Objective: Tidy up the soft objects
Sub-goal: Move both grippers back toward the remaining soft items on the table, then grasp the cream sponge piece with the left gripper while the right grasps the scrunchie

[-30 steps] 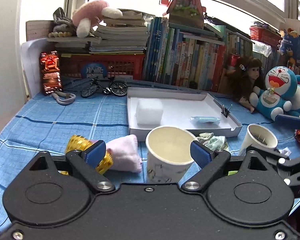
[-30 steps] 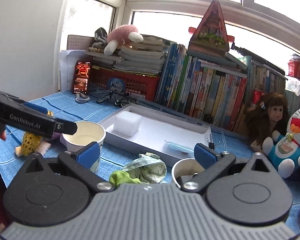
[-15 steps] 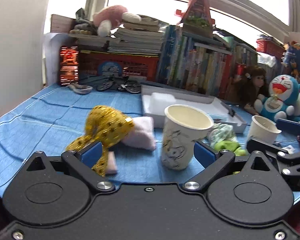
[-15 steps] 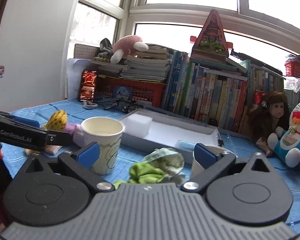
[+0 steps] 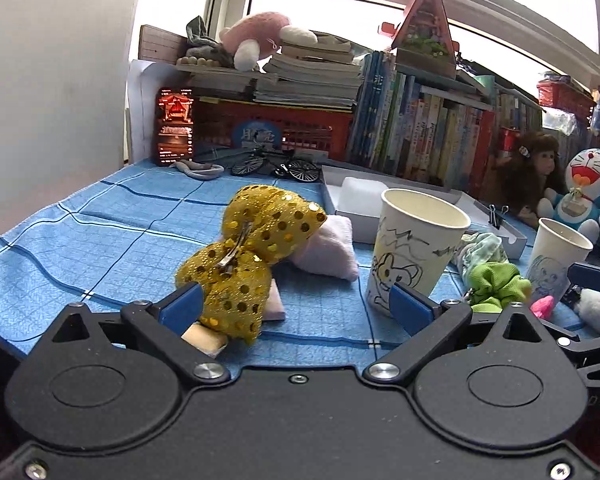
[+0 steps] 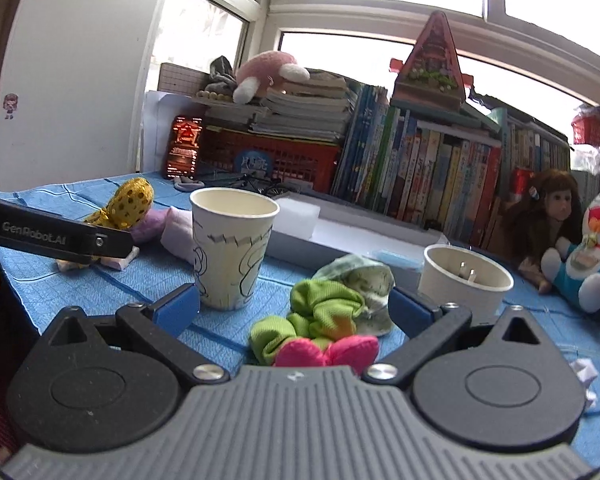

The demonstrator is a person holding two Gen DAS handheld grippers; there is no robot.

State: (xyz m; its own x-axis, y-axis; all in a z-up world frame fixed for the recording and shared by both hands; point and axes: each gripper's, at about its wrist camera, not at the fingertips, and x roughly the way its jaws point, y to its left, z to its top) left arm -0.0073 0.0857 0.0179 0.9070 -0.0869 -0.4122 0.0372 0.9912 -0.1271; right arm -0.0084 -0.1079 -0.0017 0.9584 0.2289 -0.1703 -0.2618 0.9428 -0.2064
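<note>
A gold sequin bow (image 5: 252,252) lies on the blue cloth over a pale pink soft pad (image 5: 324,248). My left gripper (image 5: 296,308) is open and empty, low over the cloth, its left pad beside the bow. A tall drawn-on paper cup (image 5: 416,248) stands to the right. A green scrunchie (image 6: 320,316), a pale green cloth (image 6: 364,280) and a pink plush bow (image 6: 328,354) lie between the open fingers of my right gripper (image 6: 296,310). A second paper cup (image 6: 466,284) stands at its right.
A white tray (image 5: 512,236) with a white sponge block (image 5: 360,196) lies behind the cups. Books (image 5: 428,136), a red basket (image 5: 284,136) and a toy bicycle (image 5: 276,166) line the back. A doll (image 6: 548,216) and a Doraemon plush (image 6: 592,256) sit right.
Both grippers have dropped lower and pulled back toward the table's front edge. The gold bow and the green scrunchie pile now sit close in front of the fingers.
</note>
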